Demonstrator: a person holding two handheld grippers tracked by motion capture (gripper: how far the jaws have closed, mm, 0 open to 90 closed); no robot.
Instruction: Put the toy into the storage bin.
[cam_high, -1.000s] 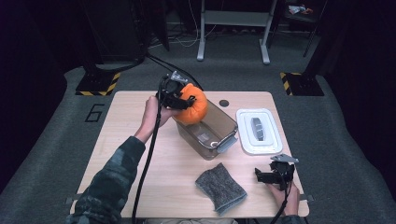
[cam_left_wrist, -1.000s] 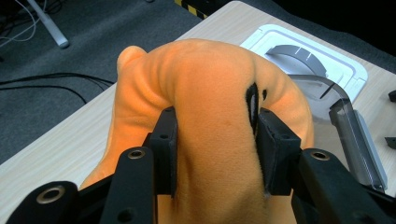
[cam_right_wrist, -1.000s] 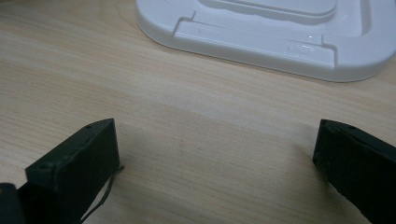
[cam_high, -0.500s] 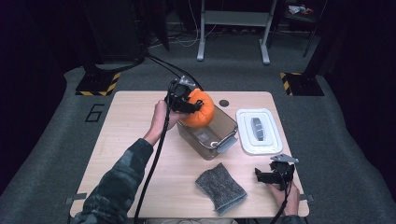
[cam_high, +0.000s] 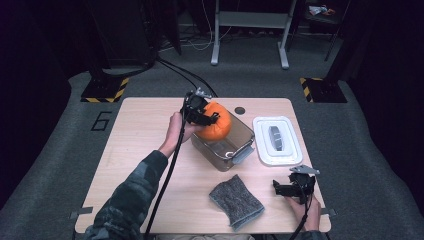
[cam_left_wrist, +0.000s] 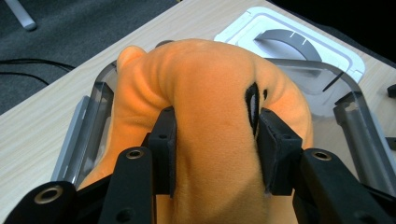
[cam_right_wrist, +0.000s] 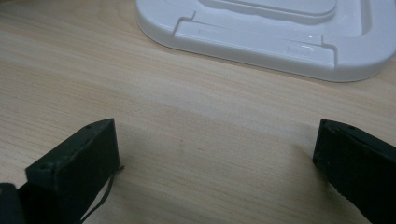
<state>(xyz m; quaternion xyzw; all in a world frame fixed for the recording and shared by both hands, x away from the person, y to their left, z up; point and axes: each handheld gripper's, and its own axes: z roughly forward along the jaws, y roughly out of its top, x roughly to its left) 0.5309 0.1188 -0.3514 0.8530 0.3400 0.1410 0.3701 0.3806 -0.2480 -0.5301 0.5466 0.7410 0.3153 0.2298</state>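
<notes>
Two jaws of the left gripper clenched on the orange plush pumpkin, held just above the clear container's far-left end, perhaps brushing its rim. Straight down from here into the container. Right gripper released, idle near the white lid.

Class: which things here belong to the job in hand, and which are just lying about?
In the job:
left gripper, jaws shut on the orange plush toy
clear container beneath the toy
white lid, likely

Lying about:
grey cloth
right gripper, jaws open, holding nothing
</notes>
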